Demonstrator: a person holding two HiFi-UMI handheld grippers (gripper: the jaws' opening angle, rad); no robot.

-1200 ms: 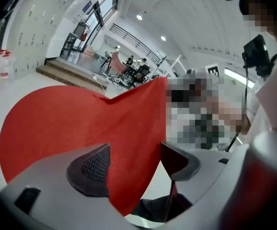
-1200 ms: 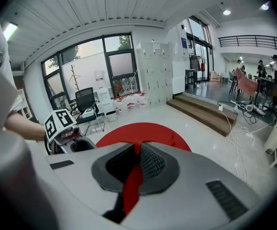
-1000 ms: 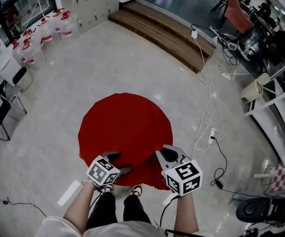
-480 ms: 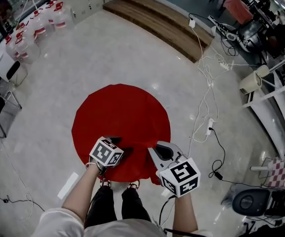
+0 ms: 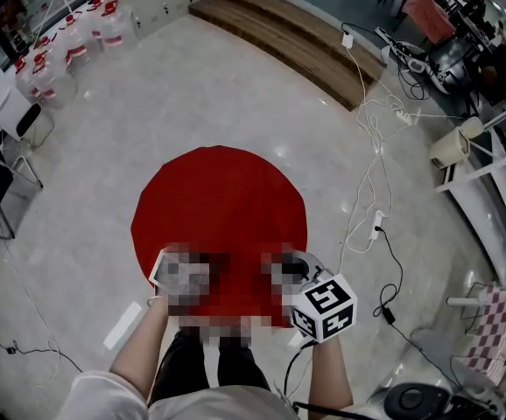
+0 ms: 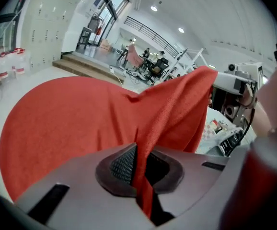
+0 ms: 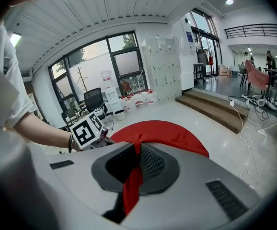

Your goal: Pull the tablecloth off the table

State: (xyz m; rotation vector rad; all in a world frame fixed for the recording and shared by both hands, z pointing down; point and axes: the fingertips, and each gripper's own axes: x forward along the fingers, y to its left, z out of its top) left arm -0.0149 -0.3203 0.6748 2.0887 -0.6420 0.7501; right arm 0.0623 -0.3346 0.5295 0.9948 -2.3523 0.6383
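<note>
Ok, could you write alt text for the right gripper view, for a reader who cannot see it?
The right gripper is shut on a fold of the red tablecloth, whose round top spreads out ahead. At left, the left gripper is at the cloth's edge; a pale floor and wooden steps lie beyond.

The left gripper (image 6: pixel 139 161) and right gripper (image 7: pixel 137 153) are grey moulded shells with black mesh pads (image 7: pixel 151 161) lining the fingers. Behind the fingers, white cubes (image 5: pixel 323 306) bear black square markers. The person wears short white sleeves (image 5: pixel 95 396) and black trousers (image 5: pixel 205 370).
</note>
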